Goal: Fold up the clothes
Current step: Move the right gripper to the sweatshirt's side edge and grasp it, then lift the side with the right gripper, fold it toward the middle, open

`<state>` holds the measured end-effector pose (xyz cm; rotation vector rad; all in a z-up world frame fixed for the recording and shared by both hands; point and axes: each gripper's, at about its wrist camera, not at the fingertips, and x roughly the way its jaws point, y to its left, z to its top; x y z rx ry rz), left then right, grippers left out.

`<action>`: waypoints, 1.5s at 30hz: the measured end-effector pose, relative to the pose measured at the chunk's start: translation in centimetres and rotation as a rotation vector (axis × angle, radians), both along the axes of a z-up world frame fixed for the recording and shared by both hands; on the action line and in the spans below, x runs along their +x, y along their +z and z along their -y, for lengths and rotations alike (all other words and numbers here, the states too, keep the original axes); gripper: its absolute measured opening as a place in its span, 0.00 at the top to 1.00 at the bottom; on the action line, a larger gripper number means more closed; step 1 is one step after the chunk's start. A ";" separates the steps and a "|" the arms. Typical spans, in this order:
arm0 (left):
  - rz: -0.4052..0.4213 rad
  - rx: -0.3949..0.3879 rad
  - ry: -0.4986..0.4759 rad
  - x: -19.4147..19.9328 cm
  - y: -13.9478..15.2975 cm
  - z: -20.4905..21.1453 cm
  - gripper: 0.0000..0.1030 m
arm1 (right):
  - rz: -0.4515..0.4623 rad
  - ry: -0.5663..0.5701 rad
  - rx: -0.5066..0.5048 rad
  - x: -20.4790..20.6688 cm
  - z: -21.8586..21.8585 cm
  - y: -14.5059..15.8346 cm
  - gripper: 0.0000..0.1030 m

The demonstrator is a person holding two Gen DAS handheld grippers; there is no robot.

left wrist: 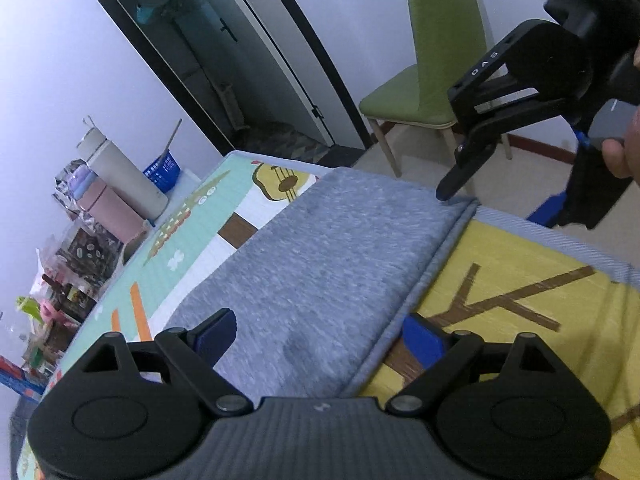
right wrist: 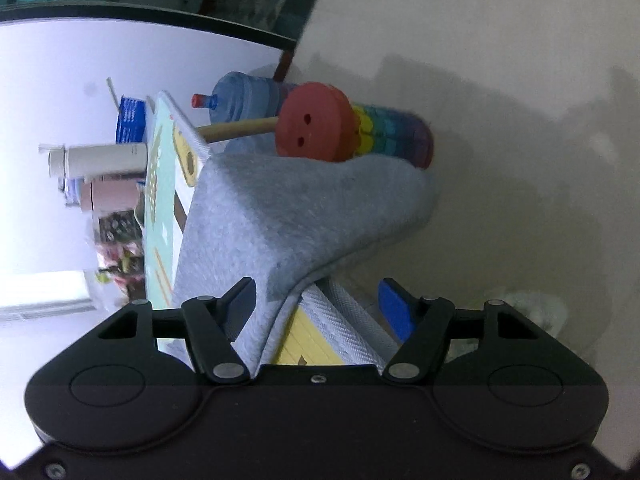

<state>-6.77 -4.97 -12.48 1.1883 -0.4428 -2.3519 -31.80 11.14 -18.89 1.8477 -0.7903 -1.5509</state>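
Grey garment (left wrist: 320,264) folded flat, corner draping off mat (left wrist: 520,264).

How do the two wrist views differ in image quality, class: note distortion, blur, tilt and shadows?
Left wrist view: fisheye bends the door frame into a curve; the grey garment looks slightly smeared near the lens; light is even and bluish. Right wrist view: the scene sits rolled sideways, the clutter at the left edge is blurred, and soft broad shadows fall on the floor.

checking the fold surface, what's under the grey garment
The grey garment lies on a patterned play mat, teal and yellow beside it. The mat's print directly beneath is covered. One end drapes over the mat's edge.
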 end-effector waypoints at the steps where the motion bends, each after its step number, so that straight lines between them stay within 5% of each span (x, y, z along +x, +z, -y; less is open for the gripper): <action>1: 0.000 0.006 0.006 -0.1 -0.1 0.2 0.10 | 0.036 -0.008 -0.016 -0.1 0.0 -0.7 0.36; 12: -0.027 0.093 0.044 0.0 -0.2 1.2 0.08 | 0.235 -0.146 -0.127 -0.8 0.8 -6.4 0.37; 23: -0.037 0.209 0.101 0.3 0.0 2.5 0.08 | 0.130 -0.213 -0.180 -1.0 2.0 -5.7 0.69; 25: -0.036 0.218 0.103 0.5 0.1 2.7 0.08 | 0.084 -0.265 -0.198 -0.7 1.3 -4.9 0.92; 31: -0.043 0.263 0.127 1.3 0.7 3.3 0.09 | -0.149 -0.233 -0.285 0.1 1.9 0.3 0.94; 38: -0.180 0.355 0.169 5.7 5.7 4.0 0.09 | -0.492 0.048 -0.422 5.1 6.8 10.4 0.94; 45: -0.240 0.361 0.271 14.0 10.1 5.3 0.08 | -0.644 0.377 -0.536 14.3 13.7 16.8 0.94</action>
